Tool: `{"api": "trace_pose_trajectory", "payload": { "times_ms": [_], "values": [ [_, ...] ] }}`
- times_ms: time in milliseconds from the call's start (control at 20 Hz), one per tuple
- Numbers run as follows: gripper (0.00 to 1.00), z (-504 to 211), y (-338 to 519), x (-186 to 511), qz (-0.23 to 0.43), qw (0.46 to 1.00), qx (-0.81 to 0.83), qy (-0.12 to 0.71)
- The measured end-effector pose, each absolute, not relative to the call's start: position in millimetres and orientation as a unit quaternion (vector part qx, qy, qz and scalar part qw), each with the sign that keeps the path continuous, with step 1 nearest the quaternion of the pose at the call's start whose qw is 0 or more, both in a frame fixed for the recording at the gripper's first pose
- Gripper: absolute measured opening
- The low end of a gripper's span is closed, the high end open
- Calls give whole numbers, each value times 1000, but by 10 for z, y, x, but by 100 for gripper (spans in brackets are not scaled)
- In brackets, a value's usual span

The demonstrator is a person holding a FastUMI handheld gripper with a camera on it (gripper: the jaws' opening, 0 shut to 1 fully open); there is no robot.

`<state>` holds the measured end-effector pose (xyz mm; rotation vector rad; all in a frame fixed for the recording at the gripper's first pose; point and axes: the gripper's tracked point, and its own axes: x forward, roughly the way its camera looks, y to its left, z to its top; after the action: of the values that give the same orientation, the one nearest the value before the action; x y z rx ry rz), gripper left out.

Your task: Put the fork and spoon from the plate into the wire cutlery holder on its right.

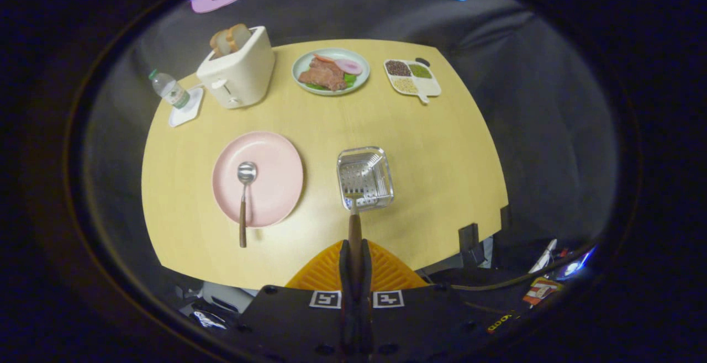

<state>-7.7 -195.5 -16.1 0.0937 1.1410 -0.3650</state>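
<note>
The gripper (355, 252) squeezes the fork (354, 216) by its handle. The fork points straight ahead, with its prongs over the wire cutlery holder (365, 178). The spoon (244, 197) lies on the pink plate (279, 178), off to the left. Its handle points back toward the table (431, 147) edge.

Pale wood desk (442, 147) w/ rounded far edge, set in a booth of dark cloth wall (530, 109), creased on the right. Light is even on the desk top, dim around it. Below the desk's near right corner: floor clutter and a cable (497, 281).
</note>
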Motion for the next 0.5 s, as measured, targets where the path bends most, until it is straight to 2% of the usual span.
{"api": "trace_pose_trajectory", "payload": {
  "times_ms": [500],
  "values": [
    [9, -612, -2241, 276, -131, 791, 29, 598]
  ]
}}
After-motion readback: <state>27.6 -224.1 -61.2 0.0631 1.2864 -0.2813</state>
